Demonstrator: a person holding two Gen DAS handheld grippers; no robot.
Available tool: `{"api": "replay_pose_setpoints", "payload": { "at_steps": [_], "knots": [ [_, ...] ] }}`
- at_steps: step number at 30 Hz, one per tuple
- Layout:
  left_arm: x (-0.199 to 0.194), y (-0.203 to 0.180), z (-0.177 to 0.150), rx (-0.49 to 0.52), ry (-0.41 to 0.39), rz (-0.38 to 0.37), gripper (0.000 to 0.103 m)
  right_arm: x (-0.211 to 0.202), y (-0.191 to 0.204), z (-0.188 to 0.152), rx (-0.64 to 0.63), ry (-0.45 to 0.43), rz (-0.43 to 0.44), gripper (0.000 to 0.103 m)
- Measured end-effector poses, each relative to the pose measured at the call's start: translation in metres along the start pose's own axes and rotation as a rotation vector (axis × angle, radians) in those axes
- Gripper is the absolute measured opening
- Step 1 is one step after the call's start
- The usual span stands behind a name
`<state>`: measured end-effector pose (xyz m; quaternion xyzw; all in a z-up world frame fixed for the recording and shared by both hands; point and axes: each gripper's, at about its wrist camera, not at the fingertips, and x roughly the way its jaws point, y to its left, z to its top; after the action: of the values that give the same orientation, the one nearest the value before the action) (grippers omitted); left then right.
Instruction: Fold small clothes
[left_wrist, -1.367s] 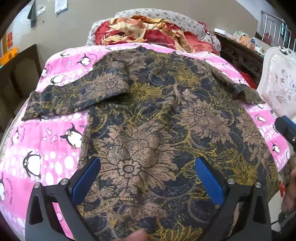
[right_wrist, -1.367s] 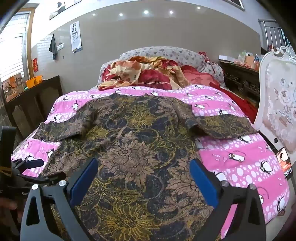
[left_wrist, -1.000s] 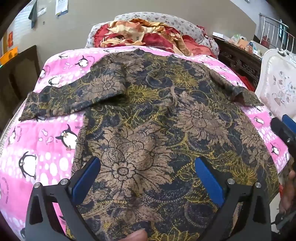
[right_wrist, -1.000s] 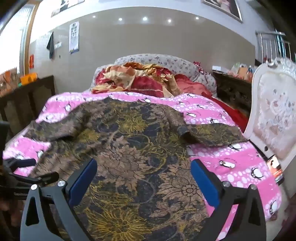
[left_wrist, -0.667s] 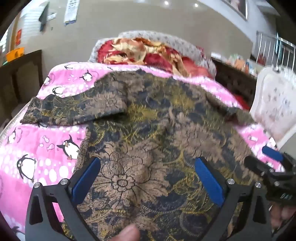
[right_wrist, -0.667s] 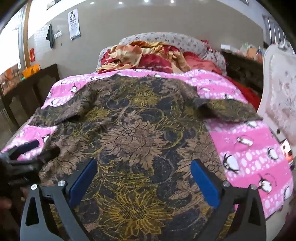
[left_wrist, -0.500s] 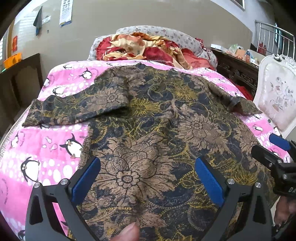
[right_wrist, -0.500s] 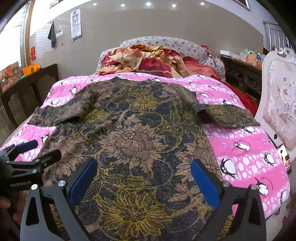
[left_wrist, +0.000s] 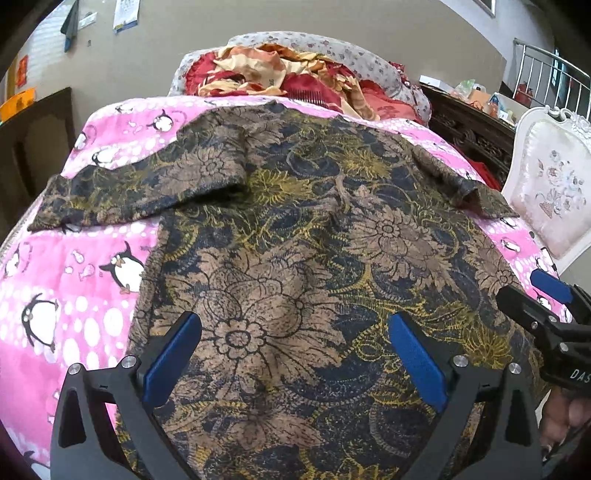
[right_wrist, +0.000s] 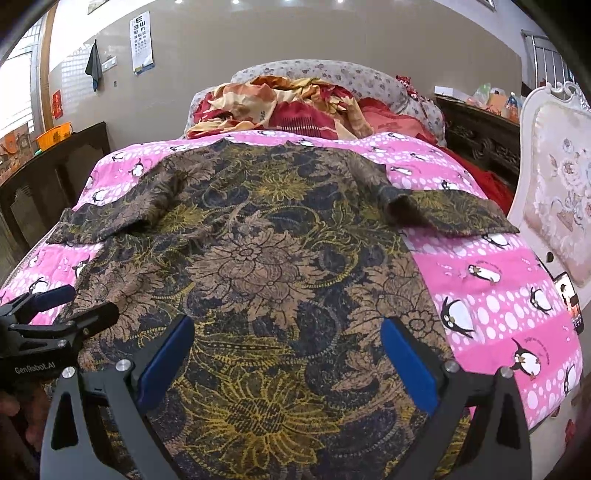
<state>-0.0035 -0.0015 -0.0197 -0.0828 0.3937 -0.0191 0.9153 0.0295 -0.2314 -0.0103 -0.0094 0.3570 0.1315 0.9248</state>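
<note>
A dark floral shirt in brown, navy and gold lies spread flat on the pink penguin bedspread, collar far, hem near, both short sleeves out to the sides. It also shows in the right wrist view. My left gripper is open and empty, hovering over the lower left part of the shirt. My right gripper is open and empty over the lower right part. Each gripper shows at the edge of the other's view: the right one, the left one.
A heap of red and orange bedding lies at the head of the bed. A white upholstered chair stands close on the right. Dark wooden furniture stands on the left and at the back right.
Both grippers have shifted slightly over the shirt's lower part and tilted a little. They stay open. The shirt has not moved.
</note>
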Motion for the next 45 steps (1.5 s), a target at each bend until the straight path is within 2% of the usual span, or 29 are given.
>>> {"api": "replay_pose_setpoints", "payload": {
  "at_steps": [6, 32, 39, 45],
  "knots": [
    [0.003, 0.005, -0.002, -0.028, 0.021, -0.006, 0.083, 0.003, -0.003, -0.002, 0.011, 0.010, -0.001, 0.103],
    [0.002, -0.003, -0.006, -0.007, 0.032, -0.028, 0.082, 0.001, -0.002, -0.006, 0.013, 0.019, 0.009, 0.103],
    [0.002, -0.004, -0.005, -0.008, 0.035, -0.063, 0.082, 0.001, -0.002, -0.006, 0.013, 0.020, 0.010, 0.103],
    [0.002, 0.006, -0.002, -0.043, 0.037, -0.022, 0.082, 0.001, -0.006, -0.004, 0.012, 0.016, 0.007, 0.103]
  ]
}}
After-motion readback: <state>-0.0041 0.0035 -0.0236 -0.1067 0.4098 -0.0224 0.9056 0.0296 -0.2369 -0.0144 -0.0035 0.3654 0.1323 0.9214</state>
